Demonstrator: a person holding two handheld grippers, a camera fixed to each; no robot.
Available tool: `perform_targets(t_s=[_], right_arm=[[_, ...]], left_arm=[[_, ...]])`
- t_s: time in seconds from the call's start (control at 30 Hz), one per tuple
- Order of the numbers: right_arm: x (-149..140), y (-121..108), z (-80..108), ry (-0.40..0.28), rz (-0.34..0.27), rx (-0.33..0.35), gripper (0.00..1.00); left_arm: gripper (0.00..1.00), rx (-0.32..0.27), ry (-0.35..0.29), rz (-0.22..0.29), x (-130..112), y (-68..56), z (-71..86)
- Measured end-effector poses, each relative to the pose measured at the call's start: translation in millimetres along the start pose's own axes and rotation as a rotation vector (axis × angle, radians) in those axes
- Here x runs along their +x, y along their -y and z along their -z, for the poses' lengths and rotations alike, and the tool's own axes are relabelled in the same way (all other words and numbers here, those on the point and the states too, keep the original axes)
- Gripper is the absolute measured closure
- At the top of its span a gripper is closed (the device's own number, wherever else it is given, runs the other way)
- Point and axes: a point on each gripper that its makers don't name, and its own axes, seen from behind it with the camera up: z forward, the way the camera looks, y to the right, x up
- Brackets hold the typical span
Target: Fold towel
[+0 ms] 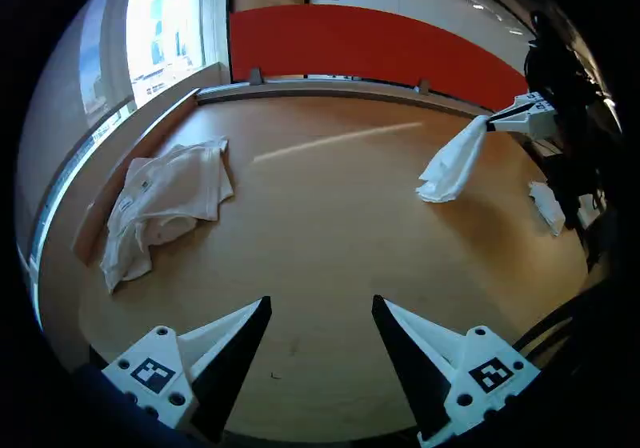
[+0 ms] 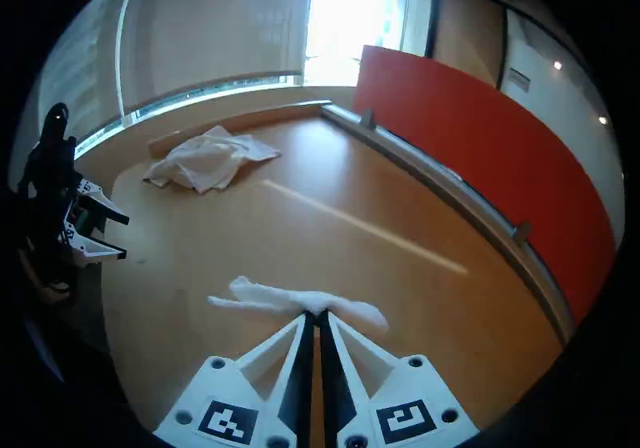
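While right hand-held gripper (image 2: 318,318) pinches the towel (image 1: 452,164) aloft at upper right, left hand-held gripper (image 1: 321,299) sits open, empty — pickup step; next, probably lay it flat.

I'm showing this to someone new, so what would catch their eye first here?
The red panel along the table's far edge stands out most. Next comes a white towel hanging pinched in the right gripper over the wooden table, while the left gripper is open and holds nothing. A crumpled white pile lies at the window side.
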Motion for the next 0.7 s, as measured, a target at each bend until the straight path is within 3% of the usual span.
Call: perform_targets(t_s=[0.37, 0.7], right_arm=[[-2, -27, 31.0, -0.019, -0.033, -0.049, 0.95], [-22, -66, 66.1, -0.012, -0.071, -0.098, 0.95]], left_arm=[[0.07, -0.027, -0.011, -0.023, 11, -10.0, -4.5], [0.07, -0.049, -0.010, -0.034, 18, -20.7, -13.1]])
